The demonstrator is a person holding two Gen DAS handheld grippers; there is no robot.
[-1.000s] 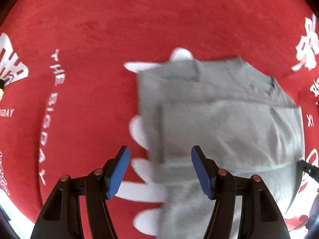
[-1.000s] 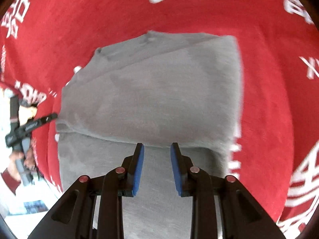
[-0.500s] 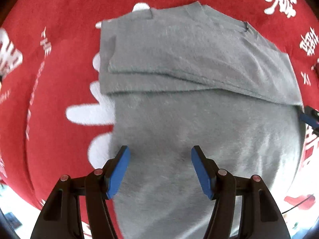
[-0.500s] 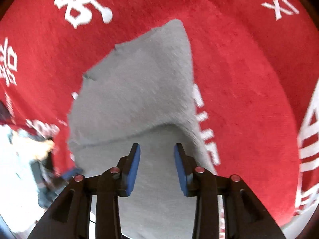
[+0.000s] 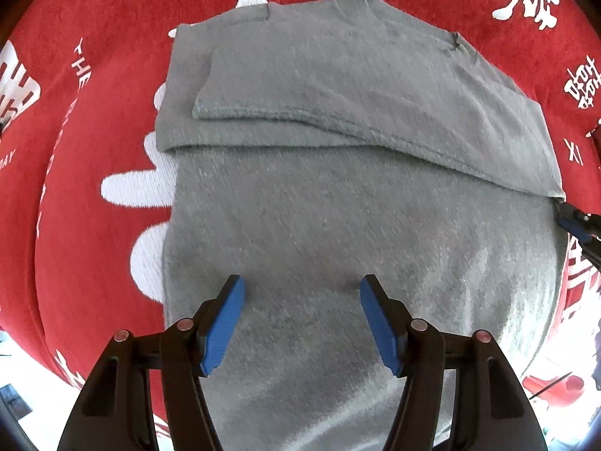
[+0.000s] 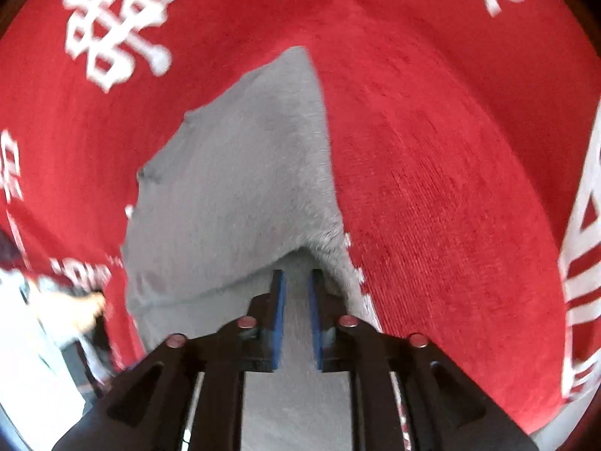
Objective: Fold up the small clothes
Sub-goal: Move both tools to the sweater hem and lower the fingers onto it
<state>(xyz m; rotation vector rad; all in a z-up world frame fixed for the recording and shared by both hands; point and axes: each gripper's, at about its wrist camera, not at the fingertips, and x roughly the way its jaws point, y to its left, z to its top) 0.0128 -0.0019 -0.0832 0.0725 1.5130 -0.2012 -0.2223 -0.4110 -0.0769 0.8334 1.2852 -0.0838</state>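
Blue-padded fingers of the left gripper are held wide apart above a grey knitted garment, with nothing clamped between them. The garment is spread on a red fabric cover printed with white characters. Ahead of the fingers, an upper part of the garment is folded over the lower part, and the straight folded hem runs across the view beyond the fingertips. The ribbed neckline lies at the far edge. To the left of the fingers, the garment's side edge is bordered by bare red cover; a wide band of it is left free on that side and beyond the neckline.

At the far right of the left wrist view, the blue tip of the right gripper is seen at the corner of the folded hem. In the right wrist view, the right gripper has its jaws narrowly parted, having just been closing, with the grey cloth running under and between the pads; whether the pads press on it cannot be told. A raised fold edge arches just over the fingertips. To the right of these fingers, a broad stretch of red cover lies open. To the left, a person's hand is seen blurred at the edge of the cover.
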